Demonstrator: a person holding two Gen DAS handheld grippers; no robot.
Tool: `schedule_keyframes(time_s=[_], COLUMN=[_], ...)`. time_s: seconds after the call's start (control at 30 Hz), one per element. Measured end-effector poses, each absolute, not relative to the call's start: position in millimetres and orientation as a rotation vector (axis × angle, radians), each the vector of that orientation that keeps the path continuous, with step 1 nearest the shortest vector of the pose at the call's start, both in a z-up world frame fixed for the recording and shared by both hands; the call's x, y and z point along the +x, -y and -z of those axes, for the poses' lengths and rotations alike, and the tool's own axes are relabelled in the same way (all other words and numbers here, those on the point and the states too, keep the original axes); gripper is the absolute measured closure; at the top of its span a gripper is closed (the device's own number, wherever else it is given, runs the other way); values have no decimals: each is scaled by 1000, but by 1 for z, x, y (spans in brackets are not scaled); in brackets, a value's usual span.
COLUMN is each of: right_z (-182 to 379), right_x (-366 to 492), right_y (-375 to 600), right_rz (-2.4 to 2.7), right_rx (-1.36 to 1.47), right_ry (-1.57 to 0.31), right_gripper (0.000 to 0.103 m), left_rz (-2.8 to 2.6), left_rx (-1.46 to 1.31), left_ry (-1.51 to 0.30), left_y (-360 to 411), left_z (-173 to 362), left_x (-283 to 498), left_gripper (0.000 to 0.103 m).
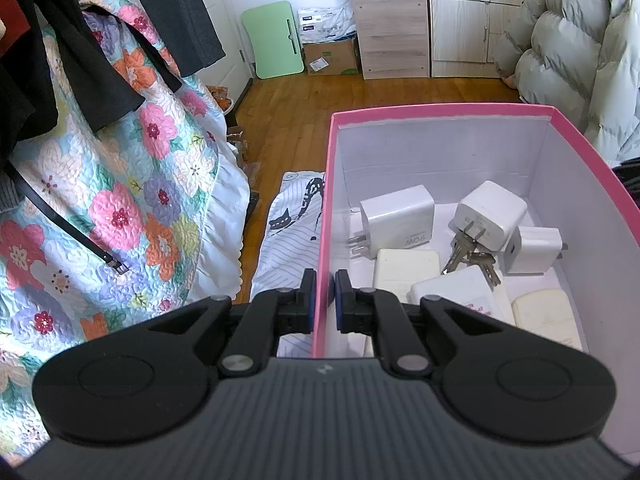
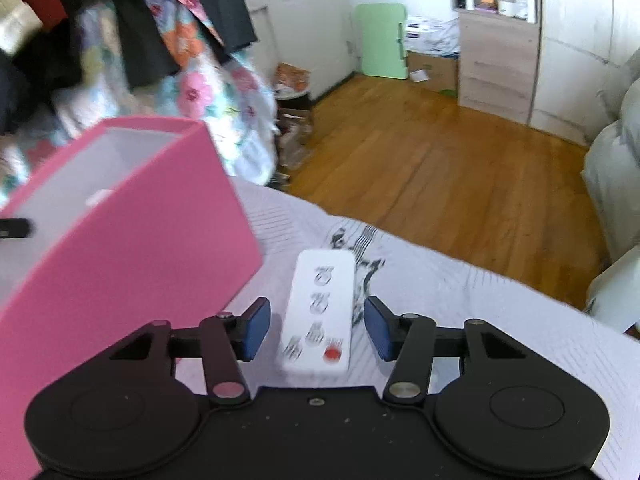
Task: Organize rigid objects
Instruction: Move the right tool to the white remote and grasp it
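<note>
One white remote point(image 2: 318, 312) — long axis away, red button nearest.

Black tongs point(image 2: 317, 328), 2 blue pads point(image 2: 256, 330), silver pivot screws, ribbed grey housing.

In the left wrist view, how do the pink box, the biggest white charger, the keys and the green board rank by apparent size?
1. pink box
2. green board, though it stands far off, so unsure
3. biggest white charger
4. keys
</note>
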State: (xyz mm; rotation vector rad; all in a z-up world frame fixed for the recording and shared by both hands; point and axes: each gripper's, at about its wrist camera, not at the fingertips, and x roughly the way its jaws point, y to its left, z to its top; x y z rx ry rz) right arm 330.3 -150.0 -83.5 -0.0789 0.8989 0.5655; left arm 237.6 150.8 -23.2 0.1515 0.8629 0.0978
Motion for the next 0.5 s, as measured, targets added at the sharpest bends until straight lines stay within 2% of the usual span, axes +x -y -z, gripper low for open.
schedule_keyframes(time_s=[0.13, 0.23, 0.27, 0.43, 0.5], right_z=[89, 88, 87, 78, 75], right_x=[333, 321, 314, 293, 286], right_y=[140, 141, 142, 162, 179], right_rz=[-506, -496, -501, -426, -400], right_rx=[-90, -149, -177, -130, -23], right_ry=[-847, -846, -844, -897, -909], right_gripper=[43, 48, 59, 60, 60], left_rz=[-99, -99, -98, -98, -97], left_rx=[158, 158, 155, 153, 151], left_ry=[-869, -869, -868, -869, -868], left_y=[-148, -147, -148, -148, -147], left_z=[24, 24, 24, 24, 24], left_x=[238, 238, 238, 238, 237], left_gripper=[95, 95, 95, 95, 95])
